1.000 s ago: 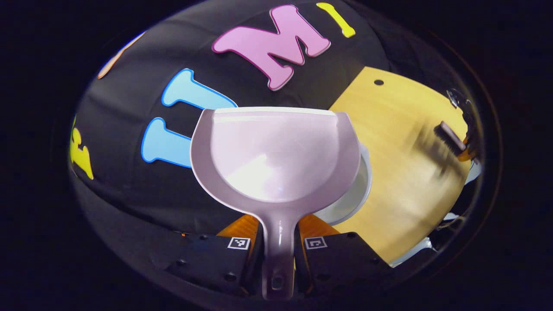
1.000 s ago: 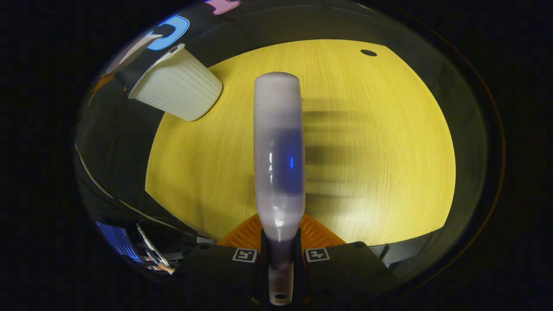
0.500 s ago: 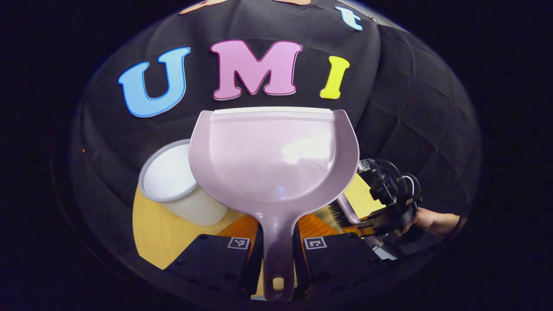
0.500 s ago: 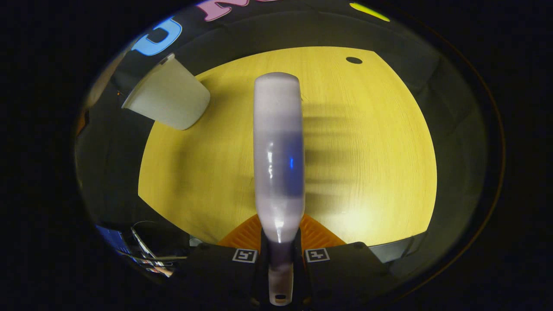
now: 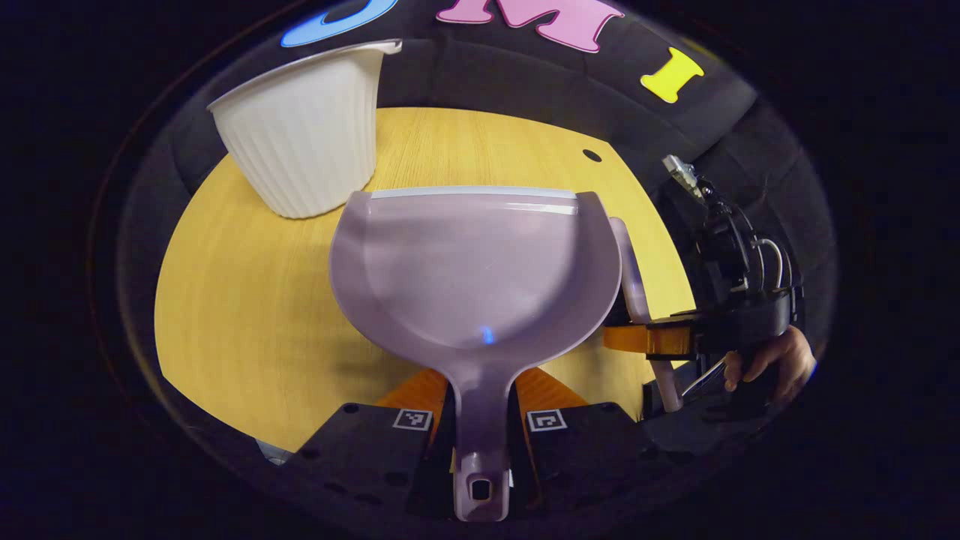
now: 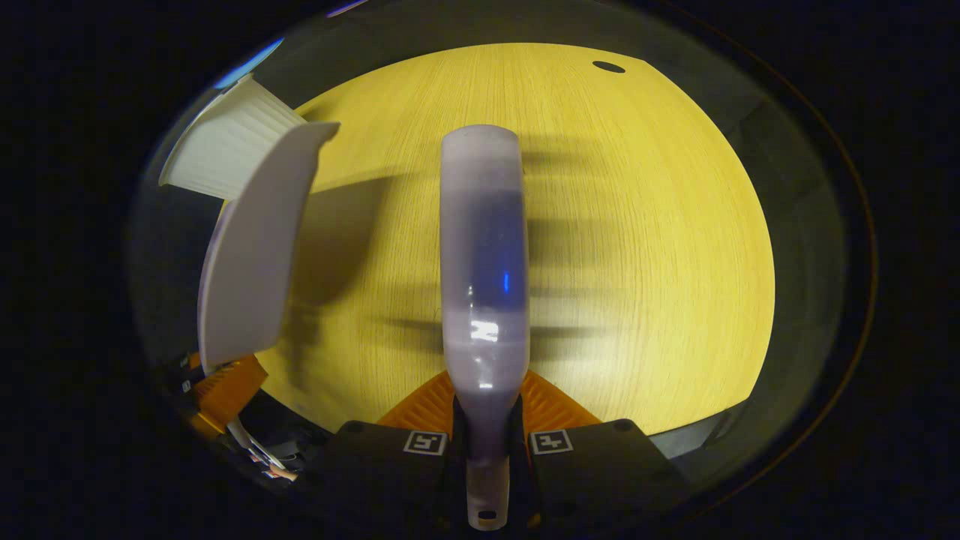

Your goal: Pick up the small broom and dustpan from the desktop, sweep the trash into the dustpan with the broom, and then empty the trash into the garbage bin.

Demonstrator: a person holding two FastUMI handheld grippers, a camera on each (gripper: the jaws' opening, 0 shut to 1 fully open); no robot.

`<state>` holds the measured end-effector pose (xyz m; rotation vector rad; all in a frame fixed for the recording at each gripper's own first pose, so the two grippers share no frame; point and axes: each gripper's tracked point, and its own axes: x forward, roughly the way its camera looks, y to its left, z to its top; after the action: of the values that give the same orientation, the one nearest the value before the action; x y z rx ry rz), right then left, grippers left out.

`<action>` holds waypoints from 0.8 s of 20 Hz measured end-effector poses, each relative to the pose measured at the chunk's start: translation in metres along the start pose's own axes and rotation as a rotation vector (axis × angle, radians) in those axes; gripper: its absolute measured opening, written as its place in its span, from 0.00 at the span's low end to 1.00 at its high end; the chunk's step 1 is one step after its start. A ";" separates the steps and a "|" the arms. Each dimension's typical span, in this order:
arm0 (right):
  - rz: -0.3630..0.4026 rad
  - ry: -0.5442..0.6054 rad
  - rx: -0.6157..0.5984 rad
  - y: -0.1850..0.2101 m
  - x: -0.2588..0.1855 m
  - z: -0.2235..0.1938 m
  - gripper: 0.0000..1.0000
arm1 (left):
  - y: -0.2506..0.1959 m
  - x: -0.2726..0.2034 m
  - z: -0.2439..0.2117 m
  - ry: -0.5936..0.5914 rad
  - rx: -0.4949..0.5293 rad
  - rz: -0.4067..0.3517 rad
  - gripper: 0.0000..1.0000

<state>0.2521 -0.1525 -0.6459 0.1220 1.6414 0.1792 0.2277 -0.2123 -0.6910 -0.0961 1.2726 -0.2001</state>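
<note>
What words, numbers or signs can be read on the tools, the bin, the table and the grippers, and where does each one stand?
Dustpan: no text.
Broom: no text.
Garbage bin: no text on its ribbed wall.
Table: no text.
Square markers on the left gripper and on the right gripper: black-and-white patterns, no letters or numbers to read.

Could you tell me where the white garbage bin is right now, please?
In the left gripper view the white ribbed garbage bin stands on the wooden desktop at upper left, just beyond the dustpan; in the right gripper view it sits at the desktop's far-left edge.
</note>
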 end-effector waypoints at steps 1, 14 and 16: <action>-0.024 -0.002 -0.011 0.000 0.005 0.003 0.26 | 0.002 0.002 -0.010 0.012 0.015 0.050 0.31; -0.058 0.102 0.012 0.012 0.001 -0.005 0.30 | -0.006 0.012 -0.008 0.106 0.011 0.147 0.31; -0.046 0.096 0.010 0.009 -0.005 -0.005 0.37 | -0.014 0.011 -0.007 0.099 0.016 0.108 0.36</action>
<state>0.2476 -0.1453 -0.6389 0.0842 1.7394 0.1439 0.2228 -0.2278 -0.7007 -0.0040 1.3710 -0.1236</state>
